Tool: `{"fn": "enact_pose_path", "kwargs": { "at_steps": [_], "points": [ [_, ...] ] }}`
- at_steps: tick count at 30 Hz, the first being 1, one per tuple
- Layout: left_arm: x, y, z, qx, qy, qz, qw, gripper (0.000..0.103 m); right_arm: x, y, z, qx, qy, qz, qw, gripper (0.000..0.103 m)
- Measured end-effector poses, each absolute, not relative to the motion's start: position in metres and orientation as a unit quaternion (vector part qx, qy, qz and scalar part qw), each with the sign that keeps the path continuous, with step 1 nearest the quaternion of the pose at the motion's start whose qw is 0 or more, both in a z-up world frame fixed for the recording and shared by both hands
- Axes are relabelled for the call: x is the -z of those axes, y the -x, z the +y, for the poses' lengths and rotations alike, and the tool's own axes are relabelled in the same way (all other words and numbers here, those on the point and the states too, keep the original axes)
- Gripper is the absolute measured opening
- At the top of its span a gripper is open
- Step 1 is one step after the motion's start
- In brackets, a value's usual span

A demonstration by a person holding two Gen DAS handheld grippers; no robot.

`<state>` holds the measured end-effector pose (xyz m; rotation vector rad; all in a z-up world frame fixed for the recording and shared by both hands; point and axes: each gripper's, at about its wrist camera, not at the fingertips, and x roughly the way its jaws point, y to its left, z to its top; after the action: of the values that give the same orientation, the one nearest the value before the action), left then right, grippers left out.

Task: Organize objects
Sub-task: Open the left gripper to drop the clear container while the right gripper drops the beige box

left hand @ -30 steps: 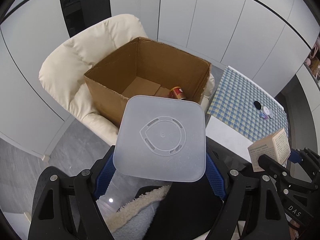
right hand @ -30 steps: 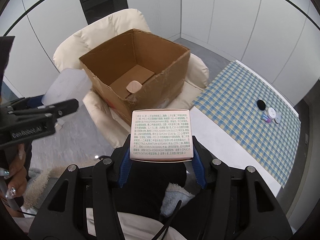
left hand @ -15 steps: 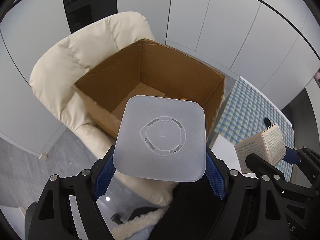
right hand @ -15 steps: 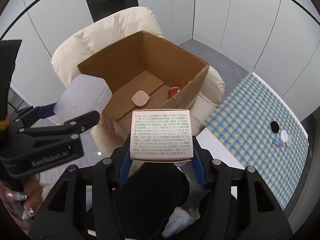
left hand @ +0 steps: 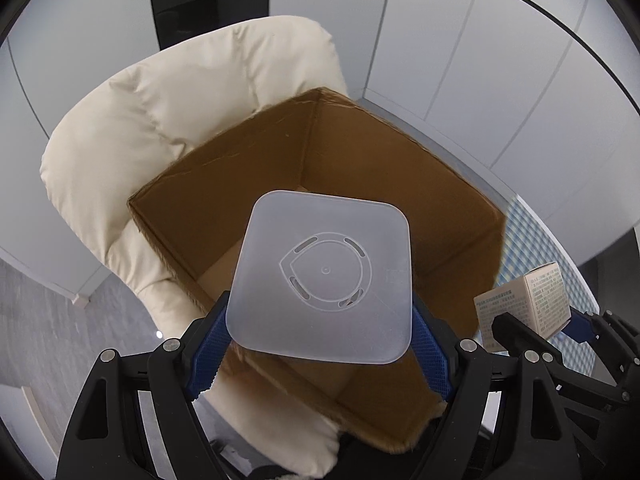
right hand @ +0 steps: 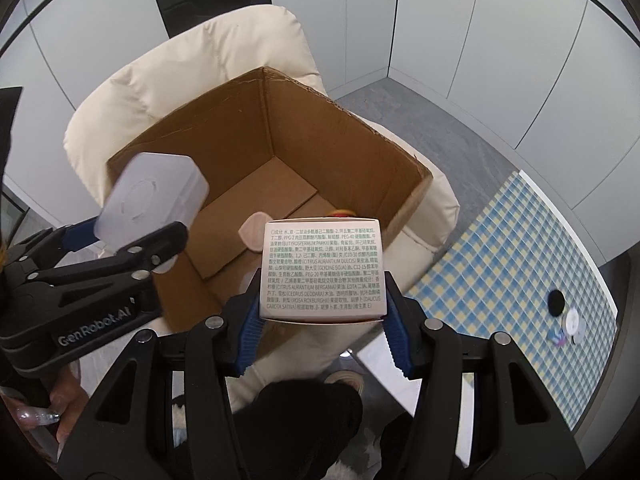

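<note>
Over the box (left hand: 360, 184) now, we have carried the tub (left hand: 324, 280), clamped in our left gripper (left hand: 320, 344), and the carton (right hand: 323, 268), clamped in our right gripper (right hand: 322, 320), ready to drop in.

You see a brown cardboard box (right hand: 340, 152) on a cream chair (right hand: 224, 48). Your translucent white container (left hand: 324, 280) sits between blue pads; the pale carton (right hand: 323, 268) carries dark print. The table (right hand: 500, 248) wears a blue-and-yellow check.
</note>
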<state>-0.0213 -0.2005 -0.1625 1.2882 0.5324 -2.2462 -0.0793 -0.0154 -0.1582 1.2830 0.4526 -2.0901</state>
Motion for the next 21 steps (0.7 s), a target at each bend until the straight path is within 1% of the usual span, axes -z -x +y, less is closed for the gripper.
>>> {"fn": "enact_pose_path", "kwargs": {
  "at_steps": [9, 17, 18, 19, 20, 21],
  "points": [
    [0.180, 0.039, -0.231, 0.805, -0.480, 0.206, 0.280, 0.082, 0.186, 0.120, -0.045, 0.782, -0.504, 0.177, 0.321, 0.055],
    [0.183, 0.039, -0.237, 0.802, -0.472, 0.222, 0.291, 0.083, 0.197, 0.127, -0.060, 0.778, -0.504, 0.182, 0.327, 0.056],
    [0.183, 0.038, -0.238, 0.802, -0.469, 0.228, 0.292, 0.088, 0.198, 0.128, -0.063, 0.779, -0.503, 0.182, 0.328, 0.059],
    [0.183, 0.038, -0.239, 0.801, -0.468, 0.233, 0.292, 0.095, 0.199, 0.129, -0.064, 0.778, -0.503, 0.181, 0.329, 0.077],
    [0.183, 0.037, -0.240, 0.801, -0.467, 0.238, 0.290, 0.097, 0.200, 0.129, -0.065, 0.779, -0.503, 0.181, 0.328, 0.093],
    [0.183, 0.036, -0.240, 0.800, -0.466, 0.243, 0.288, 0.100, 0.200, 0.130, -0.066, 0.782, -0.501, 0.181, 0.325, 0.096]
  ]
}}
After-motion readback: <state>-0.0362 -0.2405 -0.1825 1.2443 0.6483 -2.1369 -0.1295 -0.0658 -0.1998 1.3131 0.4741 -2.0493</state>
